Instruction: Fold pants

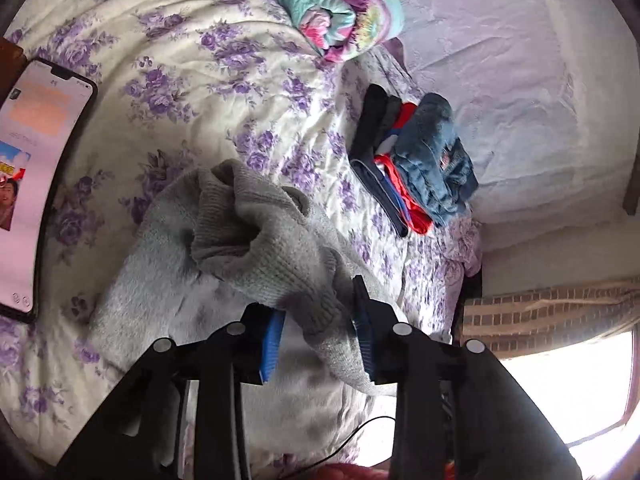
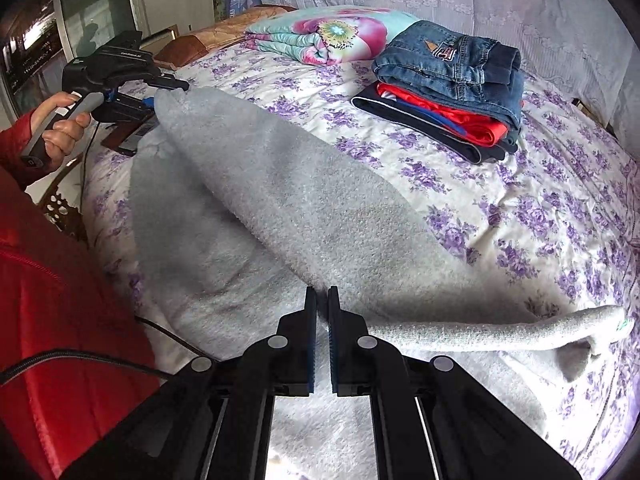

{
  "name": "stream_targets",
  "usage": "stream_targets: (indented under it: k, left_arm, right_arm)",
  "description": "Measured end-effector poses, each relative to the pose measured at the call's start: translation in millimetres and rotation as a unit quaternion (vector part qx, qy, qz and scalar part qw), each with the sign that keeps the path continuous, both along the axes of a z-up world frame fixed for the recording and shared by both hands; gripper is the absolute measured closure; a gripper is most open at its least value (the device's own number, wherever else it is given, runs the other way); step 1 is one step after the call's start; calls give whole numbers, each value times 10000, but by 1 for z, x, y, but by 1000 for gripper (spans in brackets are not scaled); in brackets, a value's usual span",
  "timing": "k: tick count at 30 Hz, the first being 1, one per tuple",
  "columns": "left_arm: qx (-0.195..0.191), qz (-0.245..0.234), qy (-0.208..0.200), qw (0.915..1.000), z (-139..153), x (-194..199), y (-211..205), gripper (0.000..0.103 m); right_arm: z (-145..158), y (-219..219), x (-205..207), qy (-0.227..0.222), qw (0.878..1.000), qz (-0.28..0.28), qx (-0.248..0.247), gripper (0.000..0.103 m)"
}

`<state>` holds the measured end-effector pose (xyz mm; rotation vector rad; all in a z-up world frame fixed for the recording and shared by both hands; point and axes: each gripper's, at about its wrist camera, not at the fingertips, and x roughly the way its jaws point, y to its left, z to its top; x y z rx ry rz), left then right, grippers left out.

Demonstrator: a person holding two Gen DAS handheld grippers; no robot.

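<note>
Grey knit pants (image 2: 288, 200) lie across the floral bedspread, one layer lifted and stretched between the two grippers. My left gripper (image 1: 320, 312) has its jaws apart, with the ribbed waistband (image 1: 264, 248) bunched up and hanging between them. It also shows in the right wrist view (image 2: 160, 84), at the far end of the pants. My right gripper (image 2: 322, 300) is shut on the near edge of the pants. A narrow grey leg end (image 2: 520, 332) trails off to the right.
A stack of folded clothes with jeans on top (image 2: 448, 68) sits at the back right of the bed. A folded flowered blanket (image 2: 320, 36) lies behind it. A lit phone (image 1: 36, 176) rests on the bed at the left. A cable runs by my red sleeve (image 2: 48, 300).
</note>
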<state>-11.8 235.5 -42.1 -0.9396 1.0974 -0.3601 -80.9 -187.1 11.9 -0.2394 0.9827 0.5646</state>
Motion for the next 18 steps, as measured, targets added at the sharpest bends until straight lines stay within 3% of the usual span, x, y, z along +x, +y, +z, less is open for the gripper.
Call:
stream_targets:
  k: [3,6,9,12,15,18]
  left_arm:
    - [59,-388,194,9990,-9,-23,5,72]
    - [221,-465,862,9950,-47,-42,9,72]
    - [-209,-157,1077,9938,-73,-54,18,72]
    - [-8,-237,1017,9945,-65,-50,13,72]
    - [337,-512,755,9953,-40,-45,8,73]
    - [443,-723,545,9949,-21,-41,8,73]
  right_arm:
    - [-12,-2,-17,500,9985,22,198,97]
    - [-34,-2,-27,920,9952,-79,333,97]
    - [-50,0,-31,1260,9904,-197,535,97]
    - [-56,1,-36,1361,9886,-267,587,97]
    - [-46,-1,-39,1309,9885,-297,699,97]
    - [-47,-1,-44,1506,9850,-229,811,97]
